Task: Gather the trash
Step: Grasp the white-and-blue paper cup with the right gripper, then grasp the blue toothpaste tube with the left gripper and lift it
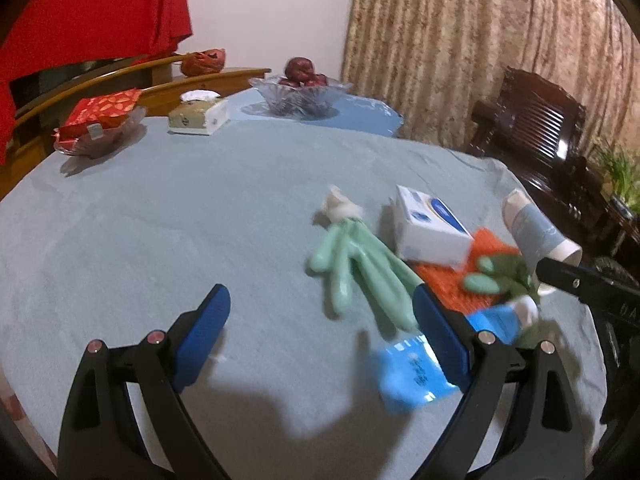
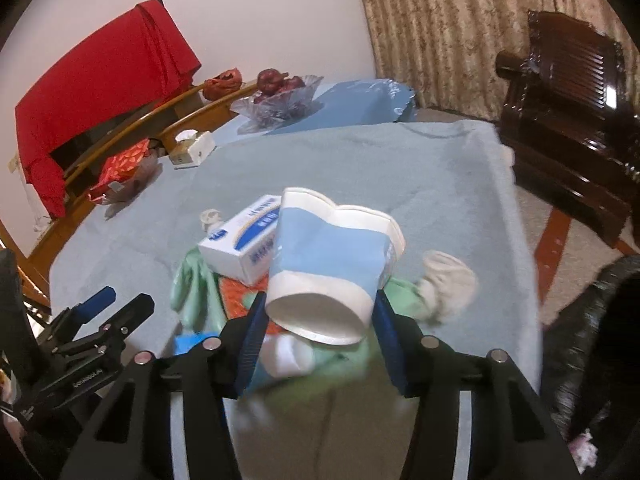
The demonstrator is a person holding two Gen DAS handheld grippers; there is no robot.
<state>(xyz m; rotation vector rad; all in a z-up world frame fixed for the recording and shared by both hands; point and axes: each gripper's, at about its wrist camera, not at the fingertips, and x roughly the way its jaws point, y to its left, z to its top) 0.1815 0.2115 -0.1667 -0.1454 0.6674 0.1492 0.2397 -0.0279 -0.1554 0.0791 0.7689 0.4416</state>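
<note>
Your right gripper [image 2: 320,316] is clamped on the paper cup [image 2: 332,264], its blue pads pressing the cup's lower sides near the base. In the right wrist view the cup sits at the centre of the frame, long axis running from the base at lower centre up and away to the rim, which points toward the top of the frame and is crushed into a pinched, heart-like outline. The cup is pale blue with a white band at the rim and another at the base; the round underside of the base faces the camera.

Beneath and behind it, on the light blue tablecloth [image 2: 360,160], lies the rest of the litter: a white and blue carton [image 2: 236,240] at centre left, a mint green glove [image 2: 192,284] with its fingers toward the lower left, an orange mat [image 2: 236,296] under them, and a crumpled white wad [image 2: 448,280] to the right.

In the left wrist view your left gripper [image 1: 320,308] angles down over the cloth at lower centre, jaws wide apart with nothing between the pads. A second green glove [image 1: 360,264] lies just above its right finger, fingers toward the lower left, and a blue wrapper [image 1: 412,372] lies beside that finger.
</note>
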